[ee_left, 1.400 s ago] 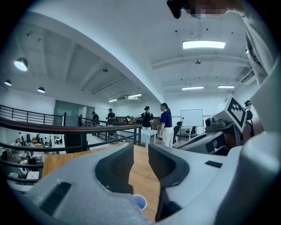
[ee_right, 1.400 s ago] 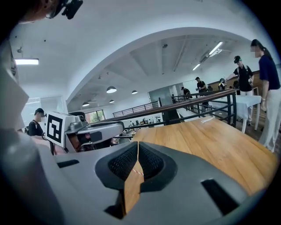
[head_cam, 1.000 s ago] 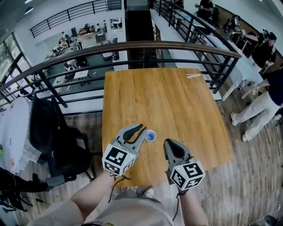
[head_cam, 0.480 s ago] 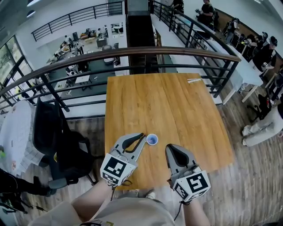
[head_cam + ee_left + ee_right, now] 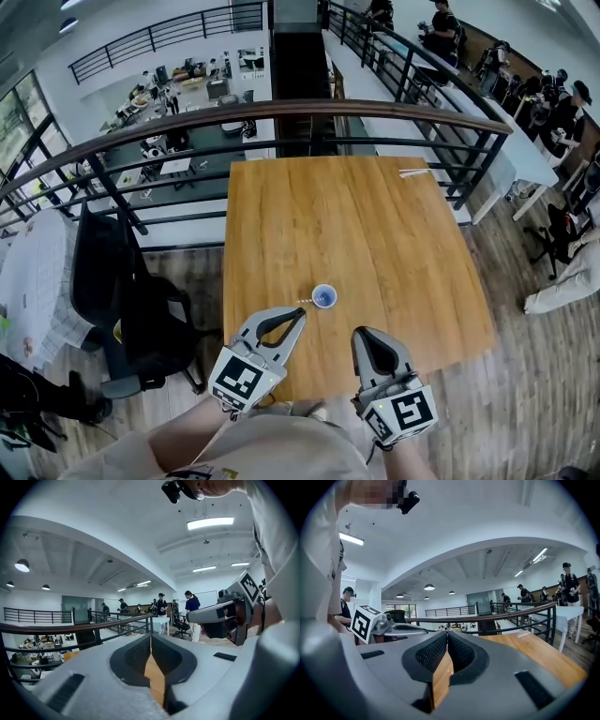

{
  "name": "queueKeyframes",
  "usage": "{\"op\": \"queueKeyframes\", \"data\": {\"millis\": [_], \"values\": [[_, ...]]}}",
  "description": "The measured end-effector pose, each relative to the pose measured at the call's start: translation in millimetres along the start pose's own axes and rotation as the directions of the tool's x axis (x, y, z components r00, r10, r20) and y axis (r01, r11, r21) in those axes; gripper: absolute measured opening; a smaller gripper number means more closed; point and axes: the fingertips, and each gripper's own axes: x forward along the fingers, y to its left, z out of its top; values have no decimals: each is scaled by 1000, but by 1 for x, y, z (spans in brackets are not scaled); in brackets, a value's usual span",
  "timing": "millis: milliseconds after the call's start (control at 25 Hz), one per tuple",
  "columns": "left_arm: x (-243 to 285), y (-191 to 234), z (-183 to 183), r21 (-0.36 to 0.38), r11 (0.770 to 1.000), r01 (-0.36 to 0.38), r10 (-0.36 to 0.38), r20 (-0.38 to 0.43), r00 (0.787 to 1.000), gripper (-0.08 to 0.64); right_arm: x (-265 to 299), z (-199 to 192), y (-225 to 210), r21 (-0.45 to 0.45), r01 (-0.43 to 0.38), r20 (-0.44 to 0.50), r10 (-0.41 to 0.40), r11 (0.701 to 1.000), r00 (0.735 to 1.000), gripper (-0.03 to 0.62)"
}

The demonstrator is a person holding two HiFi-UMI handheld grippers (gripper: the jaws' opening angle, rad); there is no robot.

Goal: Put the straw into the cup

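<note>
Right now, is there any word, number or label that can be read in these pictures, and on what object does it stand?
No readable text anywhere in these views.
Left gripper, its cube: black and white square pattern only, no letters.
Right gripper, its cube: the same kind of pattern, no letters.
Cup: no label visible.
Table: bare wood, no print.

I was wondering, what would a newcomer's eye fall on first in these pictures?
The square wooden table fills the middle of the head view, with a small white cup with a blue inside near the person and a thin white straw away at the far right corner. At the near edge, the left tongs and right tongs are both shut and empty.
</note>
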Motion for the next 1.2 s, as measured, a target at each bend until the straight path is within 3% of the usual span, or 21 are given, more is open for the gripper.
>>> {"op": "queueKeyframes", "data": {"millis": [240,640,1200], "values": [[-14,-17,-13,-1,999,44,-44,-26,999,14,-12,-24,12,28,15,-24,-14,999,1000,21],[-24,-30,-12,6,997,74,-74,-27,997,14,-16,-29,20,25,4,-42,-3,1000,999,23],[-37,-25,-20,-33,997,67,-68,-33,997,14,-14,-36,33,23,-9,-78,10,1000,997,23]]}}
